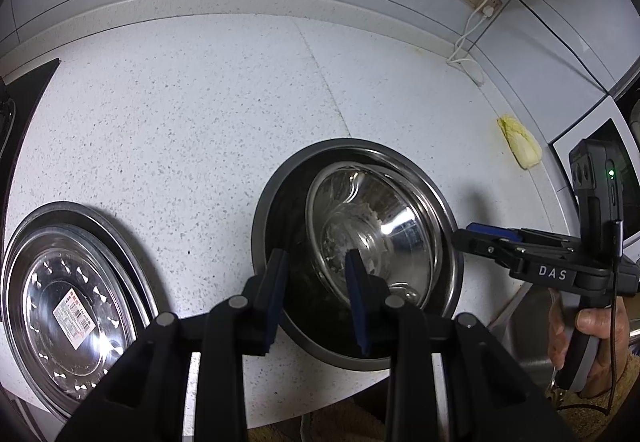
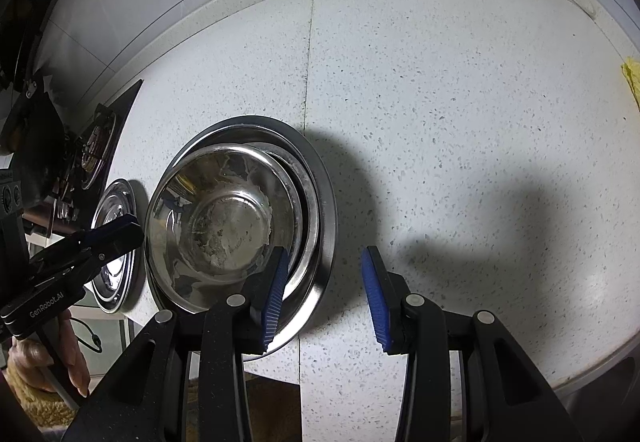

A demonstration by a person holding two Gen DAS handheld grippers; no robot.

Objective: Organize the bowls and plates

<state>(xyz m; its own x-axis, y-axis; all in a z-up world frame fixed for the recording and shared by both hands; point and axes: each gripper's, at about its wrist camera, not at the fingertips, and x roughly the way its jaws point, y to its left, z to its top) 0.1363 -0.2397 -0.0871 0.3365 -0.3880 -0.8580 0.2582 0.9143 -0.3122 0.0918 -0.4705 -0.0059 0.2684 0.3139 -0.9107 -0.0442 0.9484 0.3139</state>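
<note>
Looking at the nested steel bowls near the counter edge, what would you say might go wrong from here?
1. The inner bowl sits tilted in the outer bowl, so it may slip or clatter if gripped.
2. The bowls overhang the counter edge; a nudge might tip them off.
3. Residue in the inner bowl could smear the stack.

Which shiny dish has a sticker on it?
The flat steel plate at the left of the counter. It has a white and red label in its middle. The two nested bowls beside it have no sticker, only some whitish residue.
</note>
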